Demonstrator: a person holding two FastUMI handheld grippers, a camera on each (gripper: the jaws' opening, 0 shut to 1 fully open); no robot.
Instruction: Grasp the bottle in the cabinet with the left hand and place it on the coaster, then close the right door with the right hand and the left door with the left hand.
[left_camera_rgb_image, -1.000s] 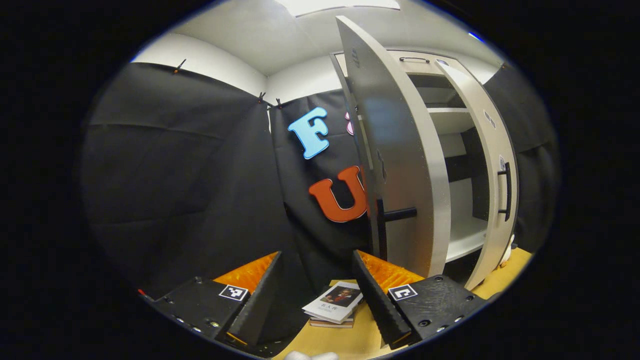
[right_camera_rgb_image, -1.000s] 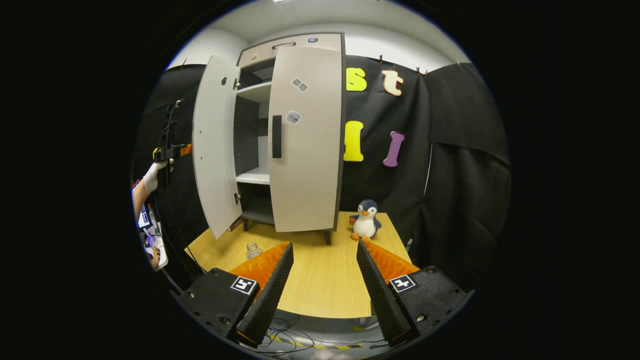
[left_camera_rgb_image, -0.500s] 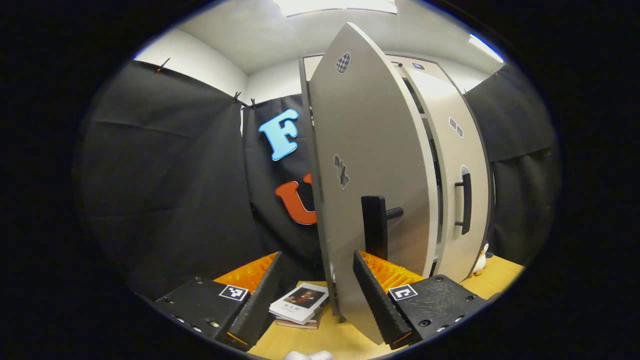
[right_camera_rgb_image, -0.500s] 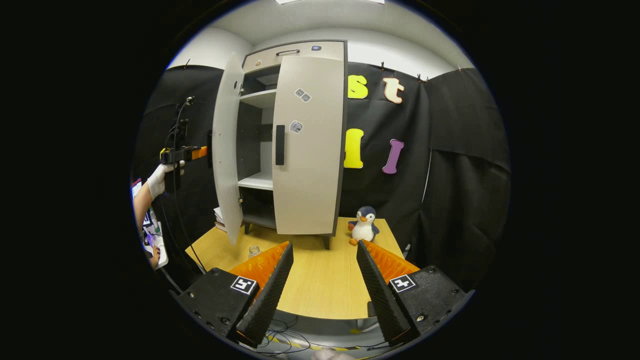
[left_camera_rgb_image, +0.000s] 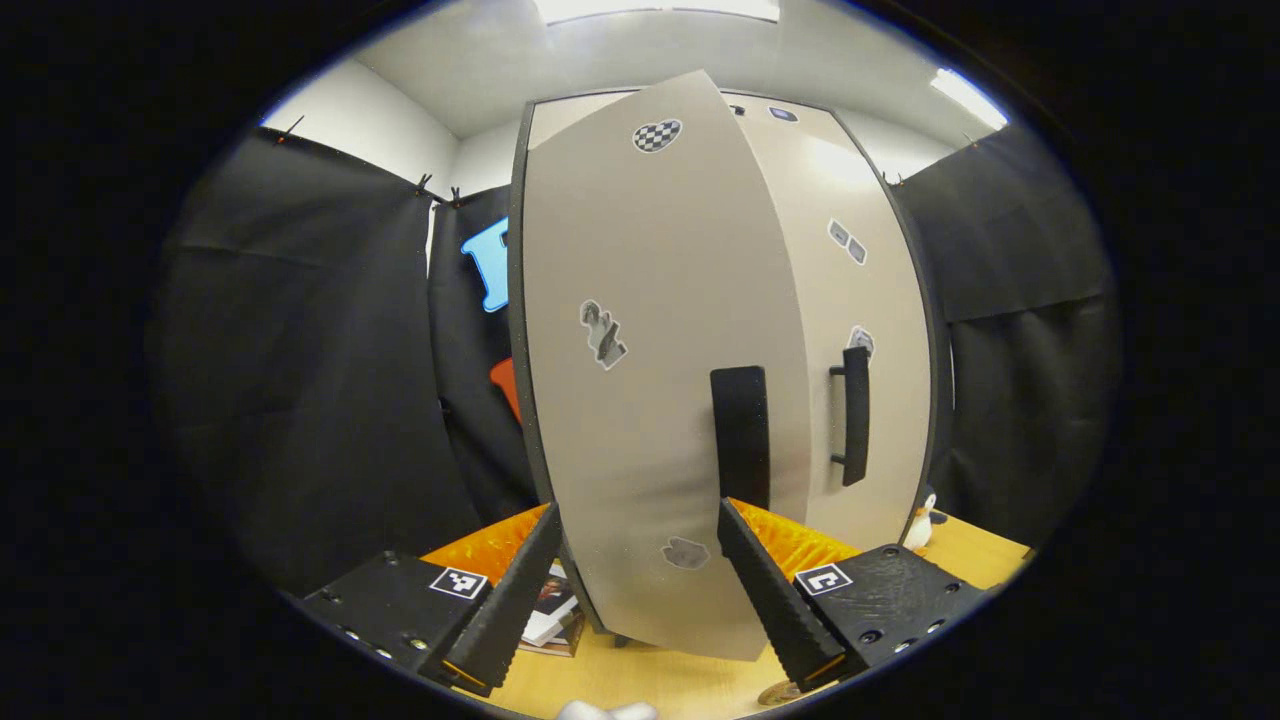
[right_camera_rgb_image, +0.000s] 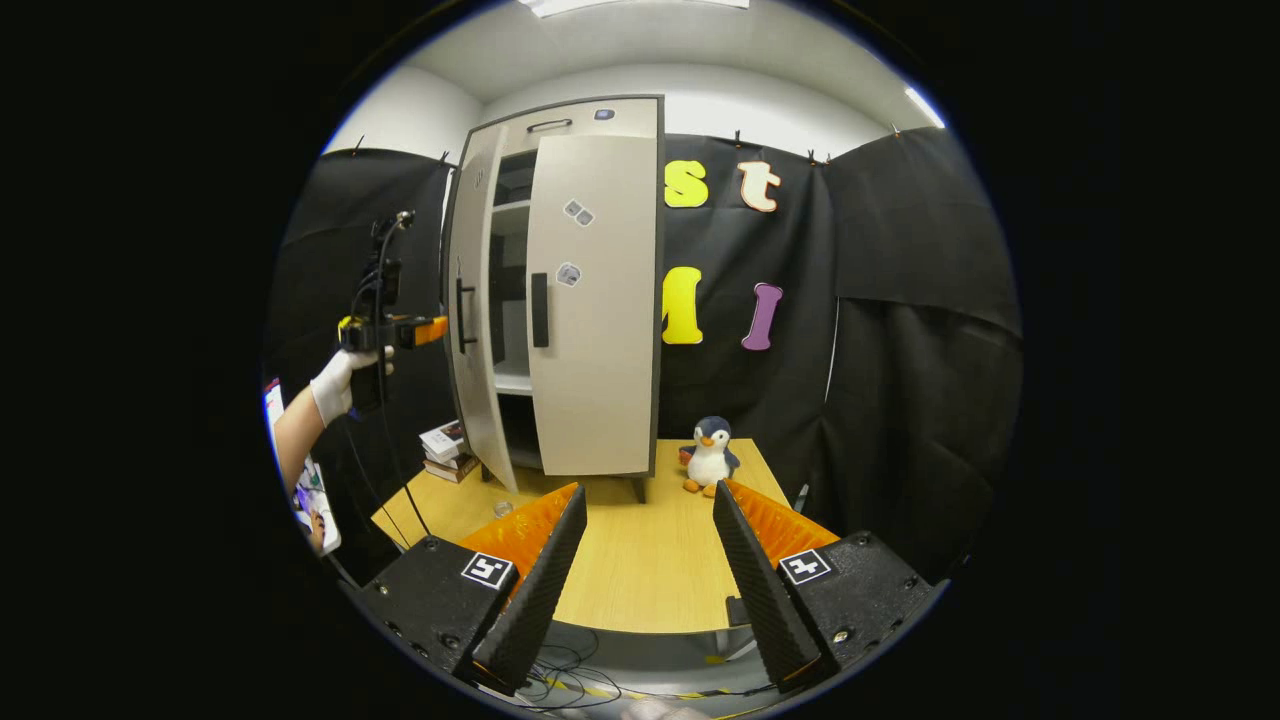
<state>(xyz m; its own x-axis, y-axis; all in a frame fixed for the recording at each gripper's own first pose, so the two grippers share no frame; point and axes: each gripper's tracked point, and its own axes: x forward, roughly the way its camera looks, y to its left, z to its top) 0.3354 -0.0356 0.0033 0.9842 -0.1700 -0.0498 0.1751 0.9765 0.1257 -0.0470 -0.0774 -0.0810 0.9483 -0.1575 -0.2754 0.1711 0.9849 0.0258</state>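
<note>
While the left door (left_camera_rgb_image: 650, 400) stands ajar just ahead, left claw (left_camera_rgb_image: 635, 590) open, right claw (right_camera_rgb_image: 640, 580) open.

Cabinet (right_camera_rgb_image: 590, 300) set at the back of the bench (right_camera_rgb_image: 640, 570), before the booth wall.

In the right gripper view, the left door (right_camera_rgb_image: 470, 320) is seen ajar and the right door (right_camera_rgb_image: 595, 310) shut. A penguin toy (right_camera_rgb_image: 710, 455) is placed on the bench right of the cabinet; a stack of books (right_camera_rgb_image: 445, 452) is placed left of it. The left tongs (right_camera_rgb_image: 425, 330) are held just beside the left door's handle (right_camera_rgb_image: 463, 315).
</note>
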